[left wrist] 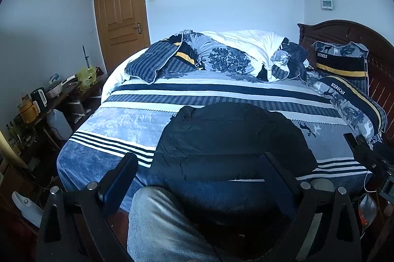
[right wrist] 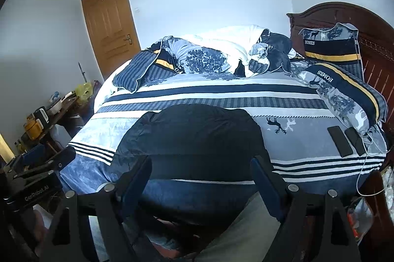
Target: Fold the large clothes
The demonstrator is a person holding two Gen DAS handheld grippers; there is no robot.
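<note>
The jacket (left wrist: pixel 231 143) lay bunched on the bed (left wrist: pixel 110 129); you held both tongs (left wrist: pixel 197 171) (right wrist: pixel 202 173) spread and empty, so a shallow pinch risked grabbing only one layer.

Black two-finger grippers, left (left wrist: pixel 199 161) and right (right wrist: pixel 200 164): blue finger pads, silver pivot screws, white "GenRobot.AI" lettering; light jeans behind.

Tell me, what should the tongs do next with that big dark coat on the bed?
Probably lower both tongs to the near edge of the dark coat and pinch it. The left tongs and right tongs are open, holding nothing, above the coat lying flat on the bed.
</note>
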